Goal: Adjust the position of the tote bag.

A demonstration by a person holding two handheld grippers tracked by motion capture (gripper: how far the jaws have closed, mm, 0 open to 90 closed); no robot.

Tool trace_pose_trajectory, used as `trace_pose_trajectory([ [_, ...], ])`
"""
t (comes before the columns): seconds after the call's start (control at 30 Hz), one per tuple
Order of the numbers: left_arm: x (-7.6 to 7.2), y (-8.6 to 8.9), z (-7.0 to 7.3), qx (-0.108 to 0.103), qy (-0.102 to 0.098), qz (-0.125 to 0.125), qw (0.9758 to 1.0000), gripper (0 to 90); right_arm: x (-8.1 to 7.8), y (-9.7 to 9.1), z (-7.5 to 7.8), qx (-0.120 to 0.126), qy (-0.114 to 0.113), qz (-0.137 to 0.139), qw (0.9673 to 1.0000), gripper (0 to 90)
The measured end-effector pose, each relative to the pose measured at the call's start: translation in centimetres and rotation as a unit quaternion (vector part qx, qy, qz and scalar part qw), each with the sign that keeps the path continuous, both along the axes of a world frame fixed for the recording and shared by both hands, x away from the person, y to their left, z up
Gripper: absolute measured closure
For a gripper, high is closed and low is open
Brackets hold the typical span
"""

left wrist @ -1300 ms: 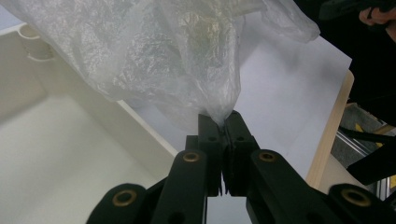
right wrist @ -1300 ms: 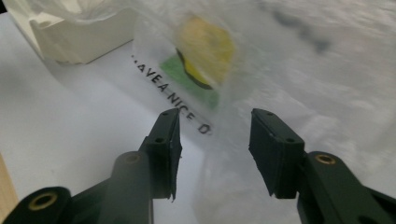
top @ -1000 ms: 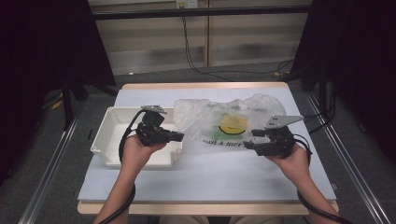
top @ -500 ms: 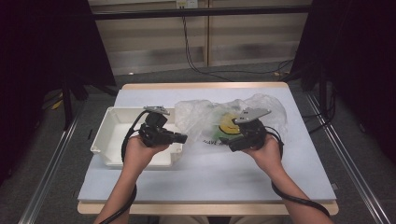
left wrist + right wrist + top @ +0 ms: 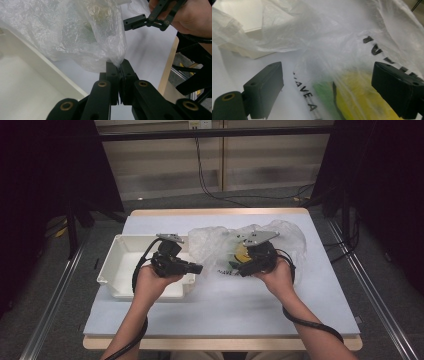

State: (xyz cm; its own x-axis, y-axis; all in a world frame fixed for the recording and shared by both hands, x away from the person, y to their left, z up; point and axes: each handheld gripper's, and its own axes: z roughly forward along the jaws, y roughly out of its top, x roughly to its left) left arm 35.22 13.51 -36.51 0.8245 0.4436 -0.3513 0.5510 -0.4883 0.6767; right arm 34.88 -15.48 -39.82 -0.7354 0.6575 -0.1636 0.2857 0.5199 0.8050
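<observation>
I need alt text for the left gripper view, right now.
The left gripper's two black jaws are shut on a pinched edge of the crinkled clear plastic bag, which billows up and left over the white plastic tray's rim. At upper right, the right gripper reaches in, held by a hand.

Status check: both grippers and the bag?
Left gripper shut on plastic bag edge. Right gripper open, jaws just widened, over bag's print. White tray beside bag; nothing blocking.

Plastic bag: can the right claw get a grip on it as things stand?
Probably yes. The right claw is open, having just widened, with the plastic bag right in front of it and nothing between. The left claw already pinches its edge.
</observation>
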Motion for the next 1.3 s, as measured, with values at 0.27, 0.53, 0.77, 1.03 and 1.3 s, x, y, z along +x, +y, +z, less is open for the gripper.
trace_pose_trajectory([
  [0.27,0.7,-0.2,-0.4,-0.012,0.004,0.000,0.9999,87.2,1.6,0.7,0.1,0.005,-0.007,-0.009,0.9999,7.3],
  [0.53,1.7,-0.4,-0.4,-0.010,0.012,0.002,0.9999,87.3,3.5,1.9,0.2,-0.005,-0.016,0.009,0.9998,8.2],
  [0.77,2.1,-0.8,-0.4,-0.013,0.015,0.003,0.9998,87.6,3.8,2.7,-0.5,-0.045,-0.037,0.019,0.9981,17.5],
  [1.03,2.2,-0.8,-0.1,-0.014,0.007,0.014,0.9998,82.1,3.3,2.7,-1.2,-0.062,0.004,0.036,0.9974,89.4],
  [1.3,3.0,-0.8,0.7,0.019,-0.038,0.096,0.9945,27.3,2.1,2.8,-2.1,-0.056,0.039,0.096,0.9930,90.0],
])
